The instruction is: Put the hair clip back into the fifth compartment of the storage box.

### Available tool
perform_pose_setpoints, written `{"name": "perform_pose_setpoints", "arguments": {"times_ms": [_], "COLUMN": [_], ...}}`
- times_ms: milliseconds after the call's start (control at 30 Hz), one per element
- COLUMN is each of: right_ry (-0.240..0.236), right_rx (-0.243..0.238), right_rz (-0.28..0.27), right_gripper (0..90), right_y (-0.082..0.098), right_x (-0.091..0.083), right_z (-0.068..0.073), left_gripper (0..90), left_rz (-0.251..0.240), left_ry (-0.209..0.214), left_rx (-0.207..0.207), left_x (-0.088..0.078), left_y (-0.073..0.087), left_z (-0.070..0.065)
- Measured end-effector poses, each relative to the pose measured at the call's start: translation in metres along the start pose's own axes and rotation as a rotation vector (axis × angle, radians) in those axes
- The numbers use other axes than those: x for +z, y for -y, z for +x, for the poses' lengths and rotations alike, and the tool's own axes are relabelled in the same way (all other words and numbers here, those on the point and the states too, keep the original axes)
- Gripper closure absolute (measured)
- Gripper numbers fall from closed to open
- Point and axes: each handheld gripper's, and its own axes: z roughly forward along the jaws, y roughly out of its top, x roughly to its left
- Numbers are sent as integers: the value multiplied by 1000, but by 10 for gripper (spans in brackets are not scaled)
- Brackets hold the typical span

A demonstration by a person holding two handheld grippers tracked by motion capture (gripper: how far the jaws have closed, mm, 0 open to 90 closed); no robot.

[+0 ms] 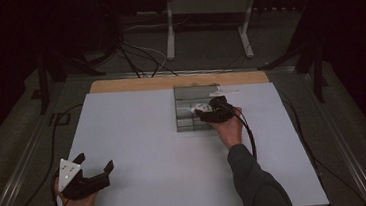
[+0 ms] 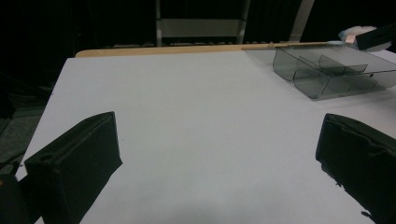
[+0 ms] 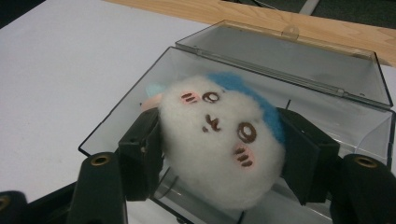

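White tabletop (image 1: 139, 137) lies under dim light. Your right gripper (image 3: 219, 154) clamps a white plush toy (image 3: 219, 140) over the open clear plastic box (image 3: 299, 60). It looks soft and light, so hold its round middle gently. Your left gripper (image 1: 94, 170) rests spread, with nothing in it

High view: fixed above the near side of the worktop (image 1: 140, 152), facing forward and down; far off, taking in the whole white surface and the dark floor beyond.

Left gripper view: low over the worktop near its near left corner, facing across it toward the clear box (image 2: 327, 70); box seen at a distance.

Right gripper view: very near, angled down into the same clear box (image 3: 299, 60).

Shared by all three: clear box and surrounding worktop.
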Motion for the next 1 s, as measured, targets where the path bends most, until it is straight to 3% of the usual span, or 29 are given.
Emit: {"name": "perform_pose_setpoints", "arguments": {"times_ms": [1000], "right_ry": [-1], "right_rx": [14], "right_rz": [33], "right_gripper": [362], "right_y": [10], "right_x": [14], "right_z": [4], "left_gripper": [8], "left_rz": [-7], "left_ry": [3], "left_rx": [-7], "left_x": [0], "left_y": [-1], "left_z": [1]}}
